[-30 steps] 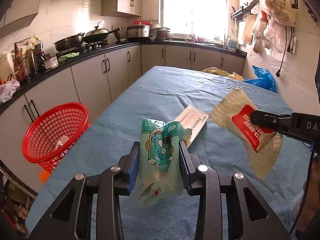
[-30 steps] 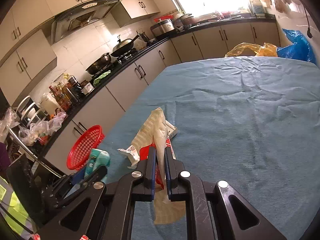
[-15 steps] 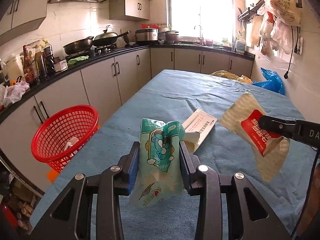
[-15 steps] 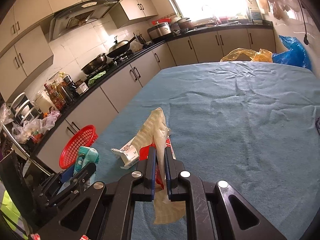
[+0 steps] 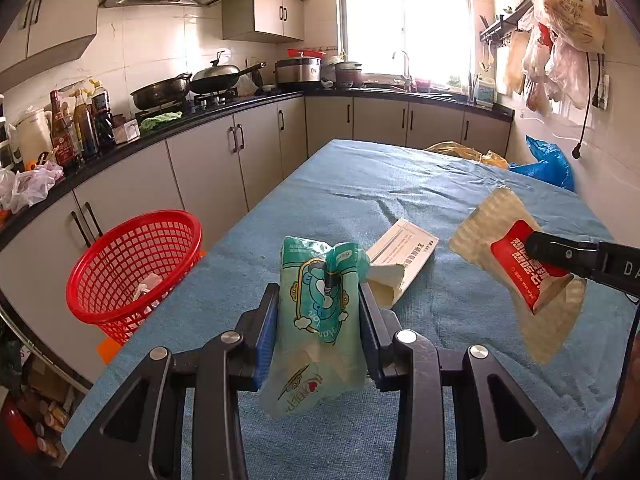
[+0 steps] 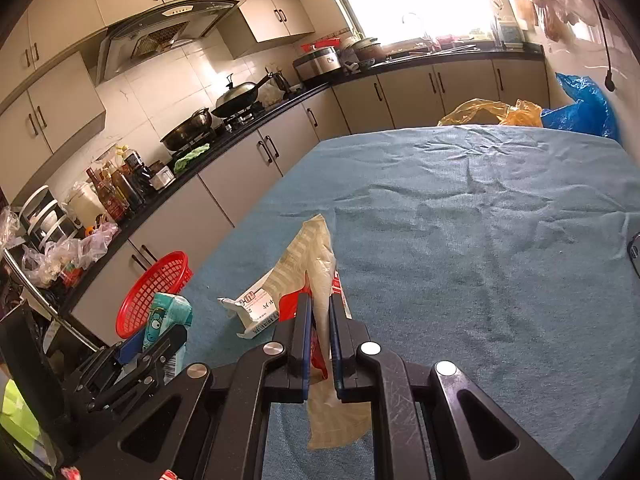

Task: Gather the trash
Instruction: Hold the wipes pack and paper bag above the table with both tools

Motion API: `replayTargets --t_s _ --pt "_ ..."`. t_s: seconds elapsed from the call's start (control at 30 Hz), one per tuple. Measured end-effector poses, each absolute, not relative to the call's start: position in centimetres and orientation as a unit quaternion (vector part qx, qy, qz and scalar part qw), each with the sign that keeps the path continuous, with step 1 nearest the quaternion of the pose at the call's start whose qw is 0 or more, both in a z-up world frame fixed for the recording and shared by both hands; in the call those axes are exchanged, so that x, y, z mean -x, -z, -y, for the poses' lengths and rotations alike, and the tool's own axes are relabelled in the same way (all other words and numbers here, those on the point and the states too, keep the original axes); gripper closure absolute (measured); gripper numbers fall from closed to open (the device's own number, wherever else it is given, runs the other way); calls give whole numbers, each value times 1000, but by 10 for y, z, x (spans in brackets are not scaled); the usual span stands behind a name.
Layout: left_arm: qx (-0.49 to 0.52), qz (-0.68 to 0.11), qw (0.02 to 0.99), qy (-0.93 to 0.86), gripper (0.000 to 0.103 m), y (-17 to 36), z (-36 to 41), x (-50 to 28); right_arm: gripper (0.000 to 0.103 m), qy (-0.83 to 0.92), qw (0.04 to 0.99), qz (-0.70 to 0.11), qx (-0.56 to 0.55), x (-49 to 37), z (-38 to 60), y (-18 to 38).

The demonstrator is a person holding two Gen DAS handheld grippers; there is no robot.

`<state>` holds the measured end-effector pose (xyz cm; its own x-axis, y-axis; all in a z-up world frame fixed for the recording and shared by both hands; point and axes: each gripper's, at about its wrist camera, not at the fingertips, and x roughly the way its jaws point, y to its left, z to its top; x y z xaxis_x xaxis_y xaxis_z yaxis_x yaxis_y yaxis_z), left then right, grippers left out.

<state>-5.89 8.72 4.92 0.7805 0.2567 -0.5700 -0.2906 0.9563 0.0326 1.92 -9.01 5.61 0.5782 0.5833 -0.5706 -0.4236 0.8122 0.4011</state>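
Teal wrapper (image 5: 320, 320) is hanging upright between the pads of the left tongs (image 5: 319, 322), pinched at mid-height, its top and bottom sticking out above and below the grip, lifted over the near-left part of the surface (image 5: 400, 192). Beige-and-red wrapper (image 6: 316, 292) is being clamped by the right tongs (image 6: 319, 320), jaws almost together on the thin film, the wrapper's ends drooping out either side; it is raised off the surface toward the near-right side. A torn white carton (image 5: 400, 256) is lying flat on the blue cloth between the two held wrappers, near the left edge. Red mesh basket (image 5: 132, 268) is sitting off the left edge of the surface, lower than it, with a pale scrap inside. Yellow bag (image 6: 488, 114) and blue bag (image 6: 580, 106) are showing past the far edge.
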Motion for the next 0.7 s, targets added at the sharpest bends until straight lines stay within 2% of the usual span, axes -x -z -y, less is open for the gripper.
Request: replayTargets --t_s 0.7 --pt "20 -295 944 -147 67 -50 -85 60 94 -285 881 -359 -115 -20 93 -58"
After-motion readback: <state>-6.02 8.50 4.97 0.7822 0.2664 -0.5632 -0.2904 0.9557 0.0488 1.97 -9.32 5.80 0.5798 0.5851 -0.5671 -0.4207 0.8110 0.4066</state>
